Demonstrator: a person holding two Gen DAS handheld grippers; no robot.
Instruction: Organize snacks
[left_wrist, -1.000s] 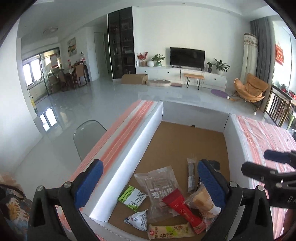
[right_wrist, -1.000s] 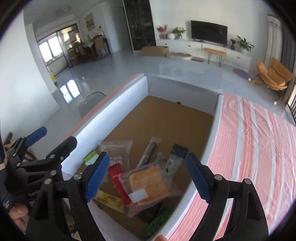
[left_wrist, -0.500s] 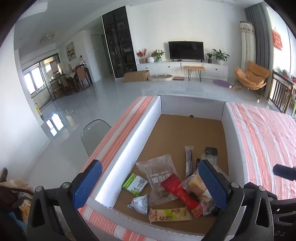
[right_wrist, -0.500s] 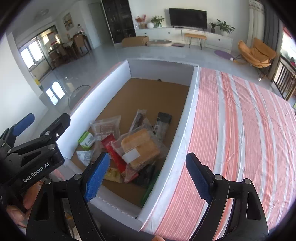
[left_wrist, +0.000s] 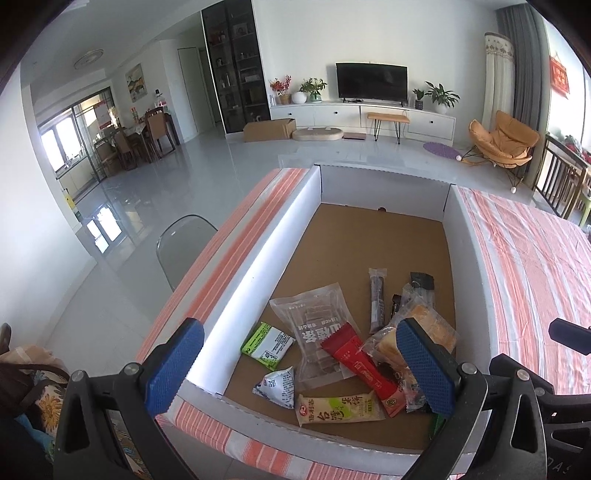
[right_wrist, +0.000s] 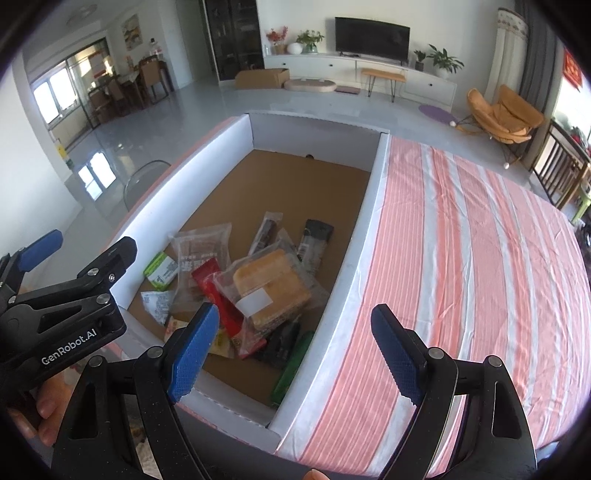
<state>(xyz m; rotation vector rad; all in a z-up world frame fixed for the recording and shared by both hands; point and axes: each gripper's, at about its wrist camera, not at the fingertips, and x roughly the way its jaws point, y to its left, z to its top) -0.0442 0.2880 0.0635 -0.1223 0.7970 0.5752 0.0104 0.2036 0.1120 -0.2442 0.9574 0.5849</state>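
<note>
Here, your snacks lie heaped in the near end of the white-walled box (left_wrist: 258, 258), on its brown cardboard floor. A clear pack of brown biscuits (left_wrist: 316, 325) lies toward the box's left wall, with a red sachet (left_wrist: 360, 365) across its near corner. A green-and-white packet (left_wrist: 267, 345) sits between the biscuits and that wall. A clear-wrapped bread (right_wrist: 271, 286) tops the heap by the box's right wall, and a dark stick snack (left_wrist: 376, 301) lies just beyond it. The box rests on a table under a pink-striped cloth (right_wrist: 480, 258), which spreads to the box's right. Your left gripper (left_wrist: 299, 369) hangs over the box's near edge, jaws spread and empty. Your right gripper (right_wrist: 295, 350) hangs over the box's near right corner, jaws likewise spread, holding nothing.
</note>
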